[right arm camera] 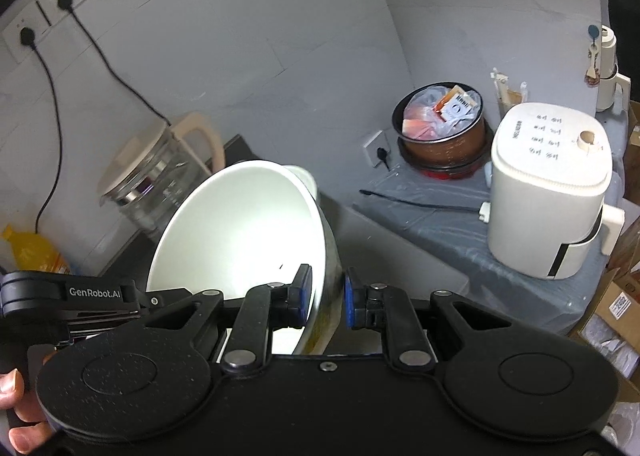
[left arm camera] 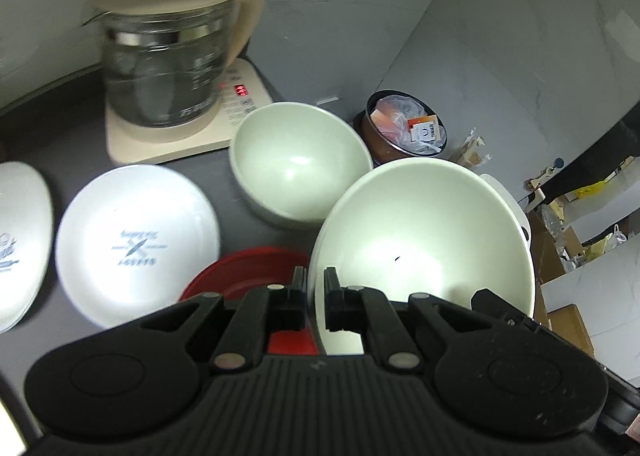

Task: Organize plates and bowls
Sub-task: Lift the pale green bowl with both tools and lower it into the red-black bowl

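The large pale bowl [left arm camera: 424,252] tilts with its mouth toward both cameras, its near rim hidden behind the tools, pinched on one side by the left hand-held gripper [left arm camera: 316,288] and on the other by the right hand-held gripper [right arm camera: 327,288], above the bench [left arm camera: 72,136].

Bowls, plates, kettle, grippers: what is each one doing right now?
Large bowl: held up, tilted, by both grippers.
Left gripper: shut on its rim.
Right gripper: shut on its rim.
Small bowl: upright, empty.
White plate: flat, empty.
Kettle: lid on, display lit.
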`<move>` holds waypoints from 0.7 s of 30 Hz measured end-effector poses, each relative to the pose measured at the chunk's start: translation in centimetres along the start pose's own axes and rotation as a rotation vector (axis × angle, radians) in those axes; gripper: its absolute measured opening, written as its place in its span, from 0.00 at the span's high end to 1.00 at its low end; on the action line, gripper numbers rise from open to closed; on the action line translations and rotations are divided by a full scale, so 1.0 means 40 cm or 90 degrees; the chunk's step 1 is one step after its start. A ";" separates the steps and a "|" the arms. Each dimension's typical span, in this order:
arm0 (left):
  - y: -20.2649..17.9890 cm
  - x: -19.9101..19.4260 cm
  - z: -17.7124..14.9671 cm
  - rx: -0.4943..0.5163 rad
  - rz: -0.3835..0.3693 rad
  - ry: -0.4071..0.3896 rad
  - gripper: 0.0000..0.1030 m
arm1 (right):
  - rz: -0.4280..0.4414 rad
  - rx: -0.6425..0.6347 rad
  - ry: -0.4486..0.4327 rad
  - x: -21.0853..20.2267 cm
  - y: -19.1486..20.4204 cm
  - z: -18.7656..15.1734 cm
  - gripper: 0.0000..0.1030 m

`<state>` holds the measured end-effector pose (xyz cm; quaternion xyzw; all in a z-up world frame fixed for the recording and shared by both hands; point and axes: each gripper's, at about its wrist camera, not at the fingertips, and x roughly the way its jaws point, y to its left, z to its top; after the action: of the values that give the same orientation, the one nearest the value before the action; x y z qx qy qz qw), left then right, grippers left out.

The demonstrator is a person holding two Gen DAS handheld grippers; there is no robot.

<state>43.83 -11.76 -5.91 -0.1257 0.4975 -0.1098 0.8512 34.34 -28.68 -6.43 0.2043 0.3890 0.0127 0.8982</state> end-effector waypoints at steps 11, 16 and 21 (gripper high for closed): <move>0.111 -0.061 -0.051 -0.009 0.012 0.023 0.94 | -0.003 -0.005 0.017 -0.012 0.081 -0.090 0.84; 0.146 -0.075 -0.076 -0.010 0.012 0.031 0.94 | -0.008 -0.012 0.032 -0.015 0.107 -0.129 0.84; 0.180 -0.073 -0.102 -0.018 0.015 0.042 0.94 | -0.020 -0.023 0.049 -0.006 0.125 -0.157 0.84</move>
<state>39.29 -4.48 -7.78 -0.1281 0.5284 -0.0970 0.8337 30.42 -21.91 -8.22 0.1813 0.4260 0.0137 0.8863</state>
